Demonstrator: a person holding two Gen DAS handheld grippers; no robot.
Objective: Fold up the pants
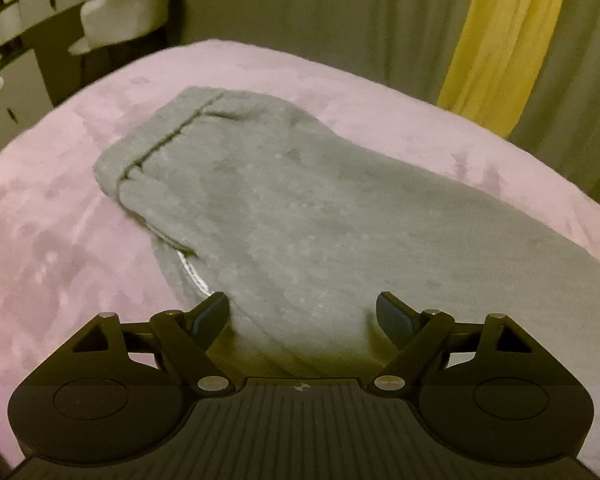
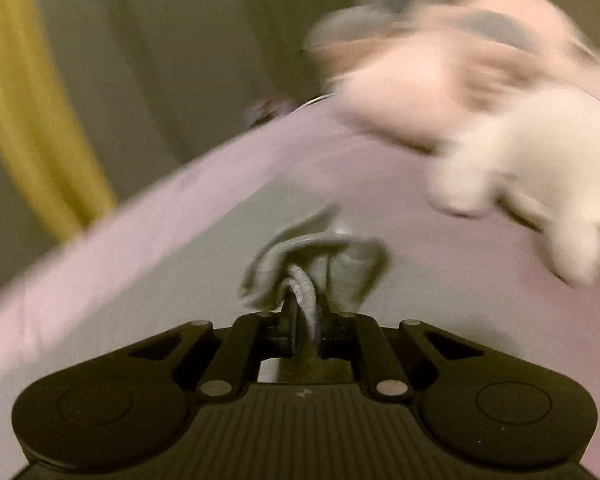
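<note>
Grey sweatpants [image 1: 300,208] lie flat on the pink bed [image 1: 60,220], cuffed leg end far-left; a bunched part with drawstring is pinched in the right tongs [image 2: 304,312].

This is a bedroom in a home. A bed spread with a pink plush blanket [image 1: 60,240] fills the near ground. At far left a white tufted chair [image 1: 124,12] stands at a dressing table [image 1: 40,4] with small bottles on top. Grey curtains [image 1: 340,20] and a yellow curtain [image 1: 500,40] hang behind, and a blurred white stuffed toy [image 2: 540,168] lies on the bed.
</note>
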